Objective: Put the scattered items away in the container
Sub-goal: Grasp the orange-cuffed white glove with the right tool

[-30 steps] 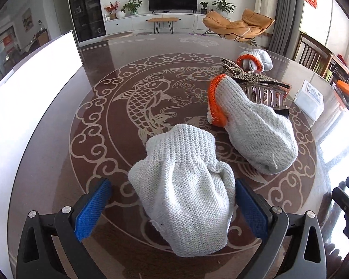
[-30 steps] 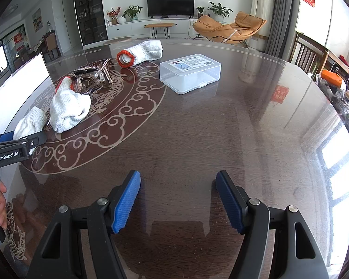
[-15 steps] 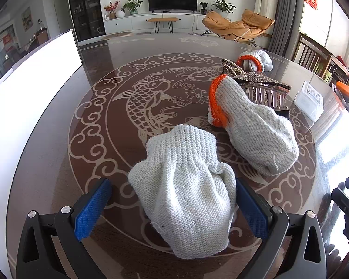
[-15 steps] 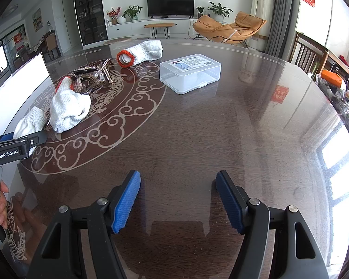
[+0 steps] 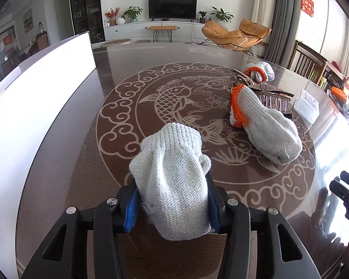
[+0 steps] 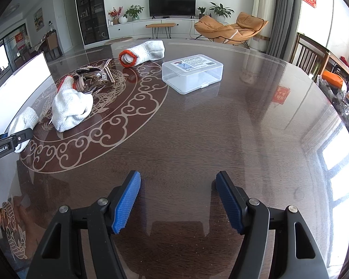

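Note:
My left gripper (image 5: 172,200) is shut on a plain white knitted glove (image 5: 174,174), its blue pads pressing both sides; the glove also shows at the far left of the right wrist view (image 6: 23,122). A second white glove with an orange cuff (image 5: 265,125) lies to the right, also in the right wrist view (image 6: 68,107). Sparkly hair clips (image 5: 263,90) lie behind it (image 6: 94,76). A third orange-cuffed glove (image 6: 142,53) lies farther back (image 5: 259,72). My right gripper (image 6: 178,201) is open and empty over bare table.
A closed clear plastic box (image 6: 192,73) stands on the dark round table (image 6: 221,134), right of the gloves. A large white container wall (image 5: 35,107) runs along the table's left side. Chairs stand beyond the far right edge.
My left gripper has closed on the plain white glove, squeezing it narrower. The right gripper has not moved.

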Tool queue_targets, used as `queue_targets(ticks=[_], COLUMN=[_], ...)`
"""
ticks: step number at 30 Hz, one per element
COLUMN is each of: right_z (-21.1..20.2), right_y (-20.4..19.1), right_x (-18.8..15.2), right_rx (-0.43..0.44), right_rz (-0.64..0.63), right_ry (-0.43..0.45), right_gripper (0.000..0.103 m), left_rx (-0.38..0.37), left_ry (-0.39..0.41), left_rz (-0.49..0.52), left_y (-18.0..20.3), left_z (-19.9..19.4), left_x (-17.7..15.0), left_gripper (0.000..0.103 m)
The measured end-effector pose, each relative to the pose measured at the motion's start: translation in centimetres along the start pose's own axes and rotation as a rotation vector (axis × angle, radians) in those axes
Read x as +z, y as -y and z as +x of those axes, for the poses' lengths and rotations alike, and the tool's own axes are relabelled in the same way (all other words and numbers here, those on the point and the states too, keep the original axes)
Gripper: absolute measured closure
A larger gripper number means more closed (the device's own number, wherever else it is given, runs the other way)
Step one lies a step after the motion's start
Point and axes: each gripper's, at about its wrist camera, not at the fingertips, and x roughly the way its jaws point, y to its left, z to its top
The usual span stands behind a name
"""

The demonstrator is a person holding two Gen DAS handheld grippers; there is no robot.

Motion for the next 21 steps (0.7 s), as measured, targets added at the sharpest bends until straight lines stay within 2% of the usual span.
queue_targets(ticks=[2, 5, 8, 12, 13, 14, 15, 19, 21], right_z=[-0.5, -1.0, -0.2, 3.4, 4.2, 5.0, 5.8, 4.5, 2.6], right_y=[-2.5, -8.7, -12.9, -15.4, -15.8, -15.9, -15.7, -13.1, -10.8], right_x=[0.5, 2.9, 5.6, 8.1, 8.2, 8.3, 8.2, 6.6, 4.5], right_rx=[0.146, 0.25, 0.227, 0.224, 0.208, 0.193, 0.186, 0.201, 0.225], right_rz=[-0.07, -0.299, -0.461, -0.564, -0.583, -0.591, -0.585, -0.488, -0.433], right_ry=[0.033, 0.08, 0.152, 0.106, 0.083, 0.053, 0.008, -0.012, -0.034], right_gripper=[0.035, 0.035, 0.036, 0.036, 0.039, 0.05, 0.079, 0.079, 0.079], left_rx=[-0.003, 0.014, 0.001, 0.002, 0.0, -0.002, -0.003, -0.014, -0.078], left_ry=[0.0, 0.002, 0.002, 0.002, 0.002, 0.002, 0.002, 0.003, 0.01], left_rz=[0.016, 0.031, 0.02, 0.023, 0.022, 0.021, 0.021, 0.021, 0.028], left_y=[0.3, 0.7, 0.3, 0.3, 0.3, 0.3, 0.3, 0.3, 0.3], left_z=[0.0, 0.1, 0.0, 0.1, 0.0, 0.1, 0.1, 0.0, -0.4], left_x=[0.0, 0.0, -0.1, -0.2, -0.2, -0.1, -0.1, -0.2, -0.4], left_gripper=[0.054, 0.053, 0.053, 0.053, 0.052, 0.052, 0.052, 0.051, 0.051])
